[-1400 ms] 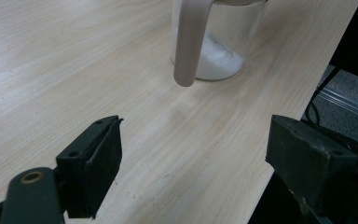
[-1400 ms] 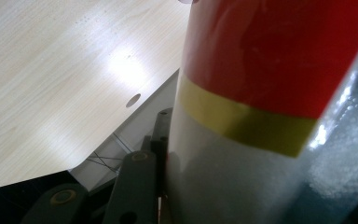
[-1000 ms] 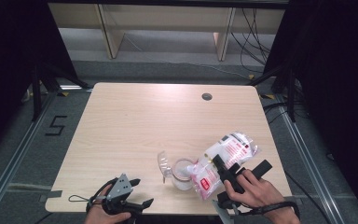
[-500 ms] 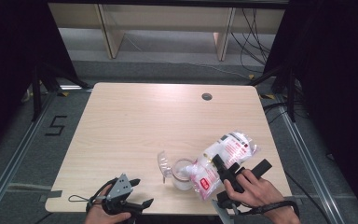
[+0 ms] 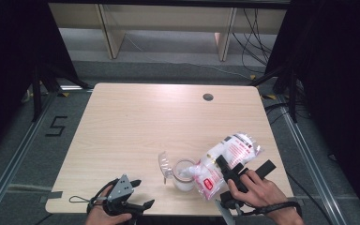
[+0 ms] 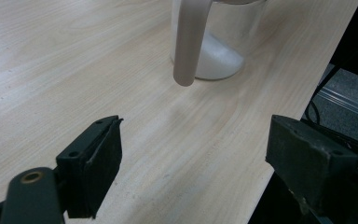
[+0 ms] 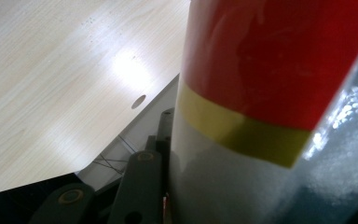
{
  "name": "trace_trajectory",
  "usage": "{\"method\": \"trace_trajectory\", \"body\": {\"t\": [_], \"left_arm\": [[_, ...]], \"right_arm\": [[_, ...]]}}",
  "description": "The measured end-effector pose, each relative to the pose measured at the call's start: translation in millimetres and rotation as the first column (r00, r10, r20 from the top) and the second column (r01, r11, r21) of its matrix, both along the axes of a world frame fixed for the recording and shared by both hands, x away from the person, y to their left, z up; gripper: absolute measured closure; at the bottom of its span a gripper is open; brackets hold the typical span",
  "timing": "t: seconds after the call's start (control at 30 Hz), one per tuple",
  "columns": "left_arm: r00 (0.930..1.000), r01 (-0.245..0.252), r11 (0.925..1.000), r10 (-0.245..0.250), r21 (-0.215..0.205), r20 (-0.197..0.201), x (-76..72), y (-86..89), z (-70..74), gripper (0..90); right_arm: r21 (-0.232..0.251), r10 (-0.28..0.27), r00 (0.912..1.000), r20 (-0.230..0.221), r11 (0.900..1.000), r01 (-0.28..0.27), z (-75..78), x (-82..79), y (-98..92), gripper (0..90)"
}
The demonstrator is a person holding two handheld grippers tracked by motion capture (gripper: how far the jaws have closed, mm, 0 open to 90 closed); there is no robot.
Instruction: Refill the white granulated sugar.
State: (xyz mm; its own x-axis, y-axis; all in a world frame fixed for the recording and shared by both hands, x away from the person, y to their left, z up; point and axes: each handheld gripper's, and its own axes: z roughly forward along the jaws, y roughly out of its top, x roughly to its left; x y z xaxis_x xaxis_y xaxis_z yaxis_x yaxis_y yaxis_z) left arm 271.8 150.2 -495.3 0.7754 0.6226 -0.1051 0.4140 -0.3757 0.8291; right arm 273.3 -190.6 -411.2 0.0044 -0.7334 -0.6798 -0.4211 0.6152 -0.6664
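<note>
Nothing has shifted: right gripper (image 5: 227, 176) fingers stay clamped on the bag (image 5: 225, 161) tipped over the jar (image 5: 183, 174), left gripper (image 5: 130, 199) fingers apart.

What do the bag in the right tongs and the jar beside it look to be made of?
Bag: thin glossy plastic film, crinkled and shiny, red print, white powder inside. Jar: clear, rigid and glossy, glass or hard plastic; white powder shows through its wall.

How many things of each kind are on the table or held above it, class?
Clear glass jars: 1
Plastic bags of white powder: 1
Hand-held grippers: 2, the left hand-held gripper and the right hand-held gripper
Total: 4
</note>
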Motion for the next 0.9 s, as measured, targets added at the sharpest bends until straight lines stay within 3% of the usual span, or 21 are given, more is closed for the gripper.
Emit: {"method": "trace_trajectory", "body": {"t": [0.03, 0.17, 0.27, 0.47, 0.57, 0.6, 0.8, 0.9], "left_arm": [[1.0, 0.007, 0.9997, -0.007, 0.024, 0.006, 0.9, 1.3, 0.5, 18.0], [1.0, -0.001, 1.0, 0.001, -0.01, 0.0, -0.1, 0.0, -0.2, 18.0], [0.9999, 0.008, 0.9997, -0.008, 0.021, 0.009, 0.9, 1.3, 0.7, 18.0], [1.0, 0.002, 1.0, -0.002, 0.001, 0.004, 0.3, 0.2, -0.1, 18.5], [0.9999, 0.008, 0.9997, -0.008, 0.022, 0.009, 1.1, 1.4, 0.4, 18.4], [1.0, 0.001, 1.0, -0.001, -0.007, 0.005, 0.5, -0.1, -0.5, 18.5], [1.0, -0.002, 0.9999, 0.002, -0.011, 0.001, 0.1, -0.2, -0.1, 18.5], [1.0, 0.001, 1.0, -0.001, -0.007, 0.003, 0.2, -0.1, -0.2, 18.4]], "right_arm": [[0.014, -0.015, 0.9999, -0.008, 1.0, 0.015, -0.2, -0.5, -1.3, 72.1], [0.016, -0.016, 0.9998, -0.011, 1.0, 0.017, 1.3, -0.8, -1.4, 72.2], [0.016, -0.016, 0.9999, -0.005, 1.0, 0.016, 1.6, -1.3, -1.5, 72.3], [0.037, -0.016, 0.9998, -0.007, 0.999, 0.017, 1.2, -2.1, -2.7, 72.4], [0.04, -0.01, 0.9999, -0.006, 0.999, 0.01, 1.1, -2.5, -2.9, 72.4], [0.047, -0.01, 0.9998, -0.02, 0.999, 0.011, 1.5, -2.3, -2.9, 72.4], [0.049, -0.02, 0.9994, -0.029, 0.999, 0.022, 0.6, -1.8, -4.8, 72.5], [0.049, -0.014, 0.9998, -0.013, 0.999, 0.014, 1.9, -2.3, -5.5, 72.5]]}}
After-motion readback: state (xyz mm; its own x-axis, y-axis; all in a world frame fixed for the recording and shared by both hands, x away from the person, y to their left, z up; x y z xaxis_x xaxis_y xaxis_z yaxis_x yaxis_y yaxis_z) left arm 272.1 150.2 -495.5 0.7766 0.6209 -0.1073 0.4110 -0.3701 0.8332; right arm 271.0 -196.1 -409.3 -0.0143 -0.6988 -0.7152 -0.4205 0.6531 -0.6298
